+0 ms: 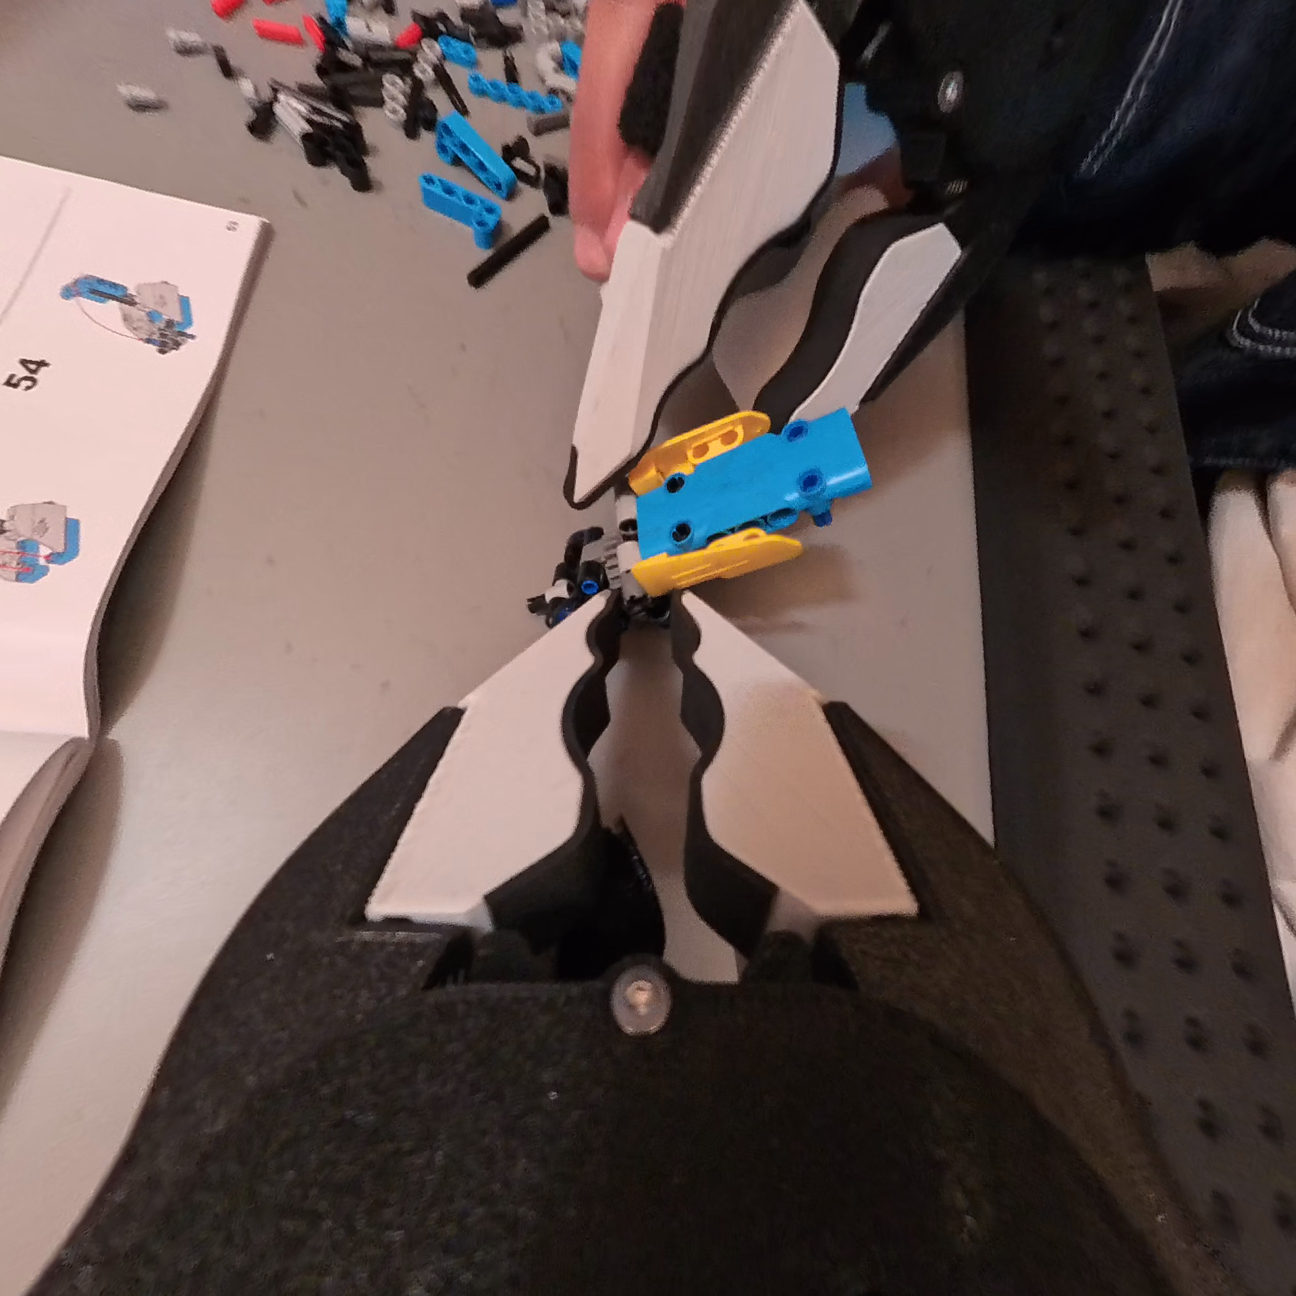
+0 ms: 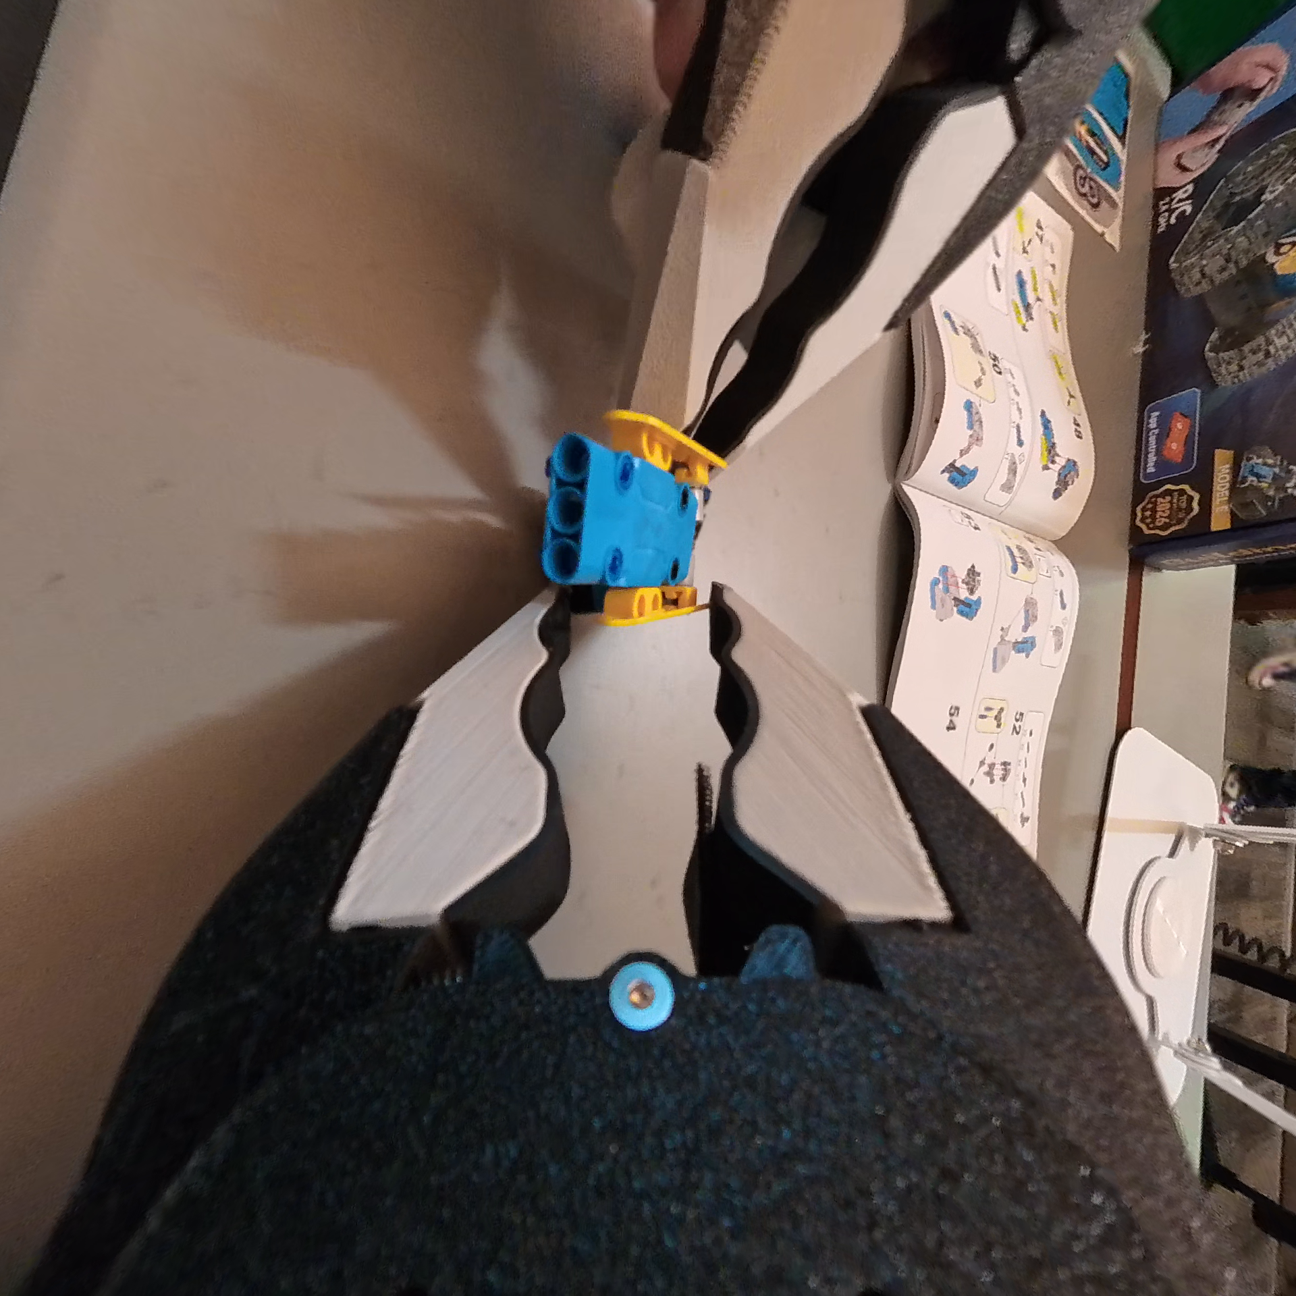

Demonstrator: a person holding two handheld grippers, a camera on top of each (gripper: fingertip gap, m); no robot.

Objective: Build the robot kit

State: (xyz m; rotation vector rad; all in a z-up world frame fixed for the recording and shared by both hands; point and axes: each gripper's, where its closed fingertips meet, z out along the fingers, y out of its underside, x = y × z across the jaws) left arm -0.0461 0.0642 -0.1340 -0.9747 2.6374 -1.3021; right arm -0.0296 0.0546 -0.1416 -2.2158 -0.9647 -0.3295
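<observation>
Left wrist view: grey table, open instruction booklet at left, printed box beyond the booklet in the right wrist view. Left gripper tongs are pinched together on the black-and-grey end of the brick model, held just above the table. Right gripper tongs are apart, straddling one yellow side panel; can't tell if they touch it. Model's long axis runs left-right, with the blue block end pointing right and slightly far and yellow panels along both sides. Loose parts lie far left.
</observation>
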